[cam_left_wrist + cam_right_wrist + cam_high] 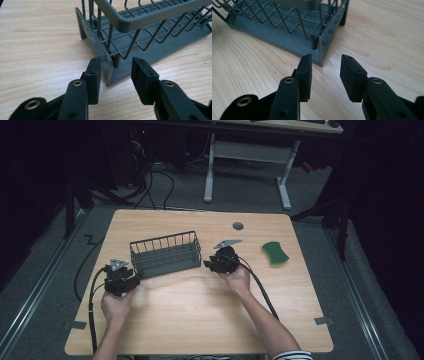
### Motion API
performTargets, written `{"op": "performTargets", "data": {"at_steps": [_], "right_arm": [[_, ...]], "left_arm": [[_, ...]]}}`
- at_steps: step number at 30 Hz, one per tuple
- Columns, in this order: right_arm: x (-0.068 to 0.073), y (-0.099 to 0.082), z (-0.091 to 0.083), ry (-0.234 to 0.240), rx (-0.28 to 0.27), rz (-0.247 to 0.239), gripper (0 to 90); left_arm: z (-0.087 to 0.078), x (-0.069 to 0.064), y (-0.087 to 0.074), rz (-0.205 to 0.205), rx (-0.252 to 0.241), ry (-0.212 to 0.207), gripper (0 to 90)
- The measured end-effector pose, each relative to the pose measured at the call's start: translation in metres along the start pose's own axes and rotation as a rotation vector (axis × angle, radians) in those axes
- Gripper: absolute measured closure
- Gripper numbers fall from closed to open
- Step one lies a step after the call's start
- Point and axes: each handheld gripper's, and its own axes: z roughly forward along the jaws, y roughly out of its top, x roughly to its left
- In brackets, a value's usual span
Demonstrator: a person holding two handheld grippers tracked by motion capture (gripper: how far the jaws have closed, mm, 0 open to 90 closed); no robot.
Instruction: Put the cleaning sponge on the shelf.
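Observation:
A grey wire basket [165,254] stands in the middle of the wooden table [200,315]. My left gripper [133,276] sits at the basket's near left corner. In the left gripper view its jaws [116,65] stand apart on either side of the corner of the basket [150,50] base, with the pads off it. My right gripper [207,264] is at the basket's near right corner. In the right gripper view it [325,62] is open, low over the wood, and the basket [274,35] corner lies just beyond the fingertips. A green sponge [275,253] lies to the right.
A round grey grommet [238,225] sits in the tabletop near the far edge. Black cables trail from both grippers toward the near edge. A white desk frame [250,155] stands on the floor beyond the table.

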Motion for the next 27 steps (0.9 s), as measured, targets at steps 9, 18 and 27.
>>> {"op": "performTargets", "data": {"at_steps": [9,18,27], "right_arm": [[0.003,0.007,0.016,-0.001,0.004,0.004,69.3],[0.006,0.012,0.023,-0.017,0.021,-0.025,82.2],[0.006,0.011,0.023,-0.026,0.038,-0.041,86.4]], "left_arm": [[0.005,0.001,-0.001,-0.004,0.006,-0.005,66.3],[0.008,0.001,-0.001,0.004,0.022,-0.014,71.2],[0.008,0.003,-0.002,0.011,0.036,-0.027,84.9]]}}
